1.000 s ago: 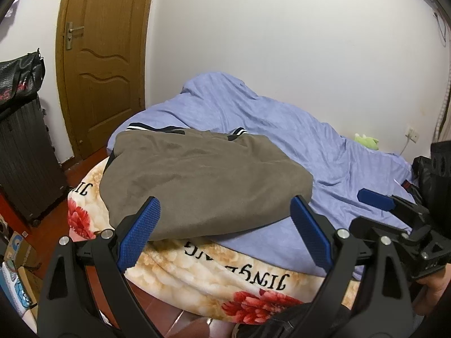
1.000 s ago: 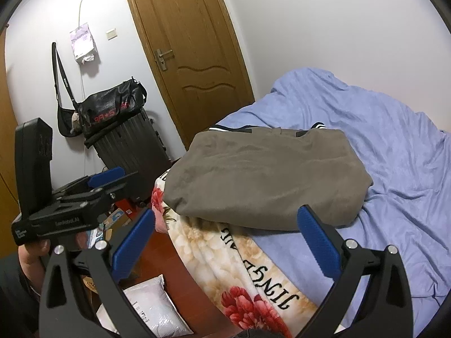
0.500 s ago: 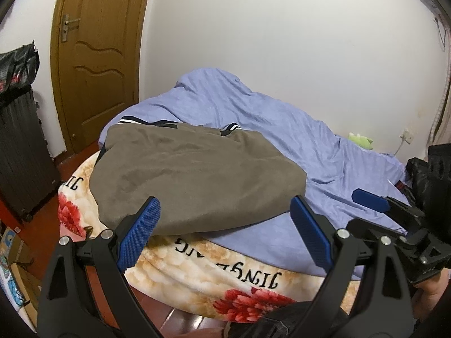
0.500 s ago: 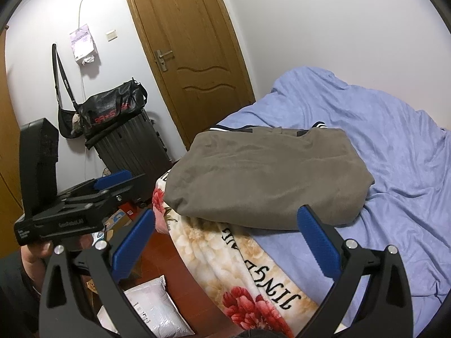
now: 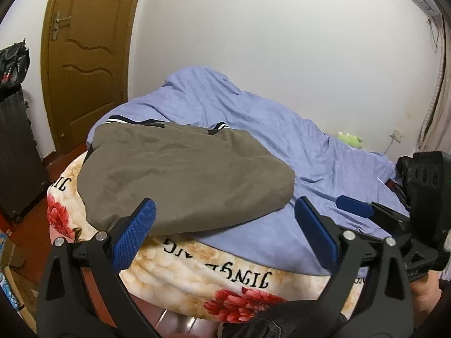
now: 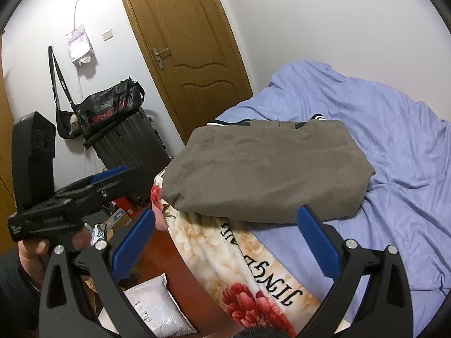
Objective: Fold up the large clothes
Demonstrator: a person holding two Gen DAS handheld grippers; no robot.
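garment: olive-brown folded garment (image 5: pixel 180 177), lies in a flat bundle on the bed (image 5: pixel 324 169), near the foot-end corner closest to the door. Striped dark/white trim shows at its far edge.
under it: partly on the blue sheet (image 6: pixel 394 146), partly on the floral blanket (image 5: pixel 214 270) with black lettering that drapes over the bed edge.
left tongs (image 5: pixel 225 231): jaws have just been opening, now spread wide. Nothing between the blue pads (image 5: pixel 135 233); garment edge sits just beyond the tips, not touched.
right tongs (image 6: pixel 225 233): jaws wide apart, nothing gripped. Garment lies ahead of the tips, clear of both pads.
cross views: right tongs also visible at the right edge of the left wrist view, held by a hand (image 5: pixel 425 295), over the blue sheet. Left tongs appear at the left of the right wrist view, held by a hand (image 6: pixel 36 250), off the bed side above the floor.
room: wooden door (image 6: pixel 186 56) shut, beside the bed head corner. Dark suitcase (image 6: pixel 126 140) against the wall with a black duffel bag (image 6: pixel 110 107) on top.
floor: white plastic packet (image 6: pixel 152 307) near the bed edge, boxes beside it.
far side: small green toy (image 5: pixel 351 140) on the sheet by the wall.
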